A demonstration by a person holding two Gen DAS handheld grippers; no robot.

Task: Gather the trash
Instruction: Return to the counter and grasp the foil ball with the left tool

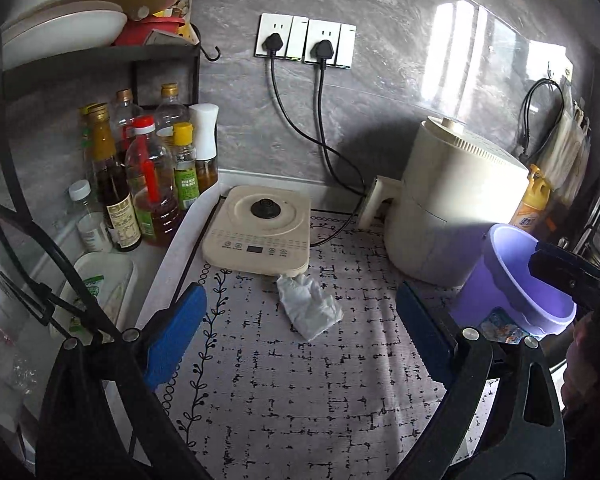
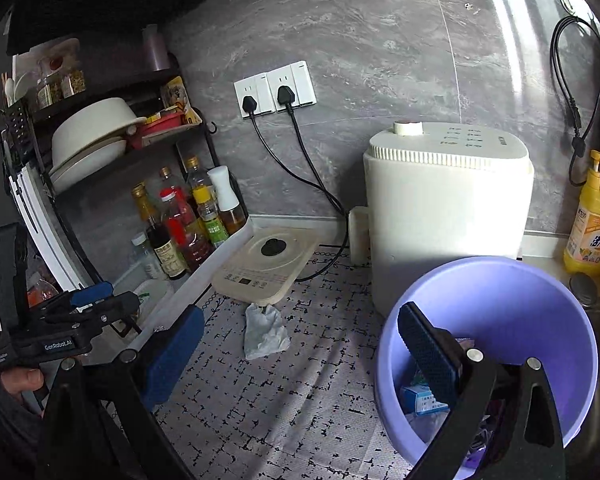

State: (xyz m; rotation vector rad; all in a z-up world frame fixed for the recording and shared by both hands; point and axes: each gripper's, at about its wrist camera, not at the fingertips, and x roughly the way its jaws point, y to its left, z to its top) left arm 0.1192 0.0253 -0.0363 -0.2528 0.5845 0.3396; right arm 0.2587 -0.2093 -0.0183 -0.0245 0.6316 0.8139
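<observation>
A crumpled white tissue [image 1: 309, 307] lies on the patterned mat just in front of the cream induction base [image 1: 260, 230]; it also shows in the right wrist view [image 2: 265, 330]. A purple bucket [image 1: 518, 280] stands at the right and holds several bits of trash [image 2: 426, 400]. My left gripper [image 1: 300, 336] is open and empty, a little short of the tissue. My right gripper [image 2: 300, 356] is open and empty, its right finger over the bucket [image 2: 500, 320]. The left gripper shows at the left of the right wrist view [image 2: 88, 308].
A cream appliance [image 1: 452, 204] stands behind the bucket. Several sauce bottles [image 1: 140, 176] stand in a tray under a black rack with bowls [image 1: 68, 12]. Two plugged cords [image 1: 324, 148] run down the wall. A yellow detergent bottle [image 2: 594, 224] stands at the far right.
</observation>
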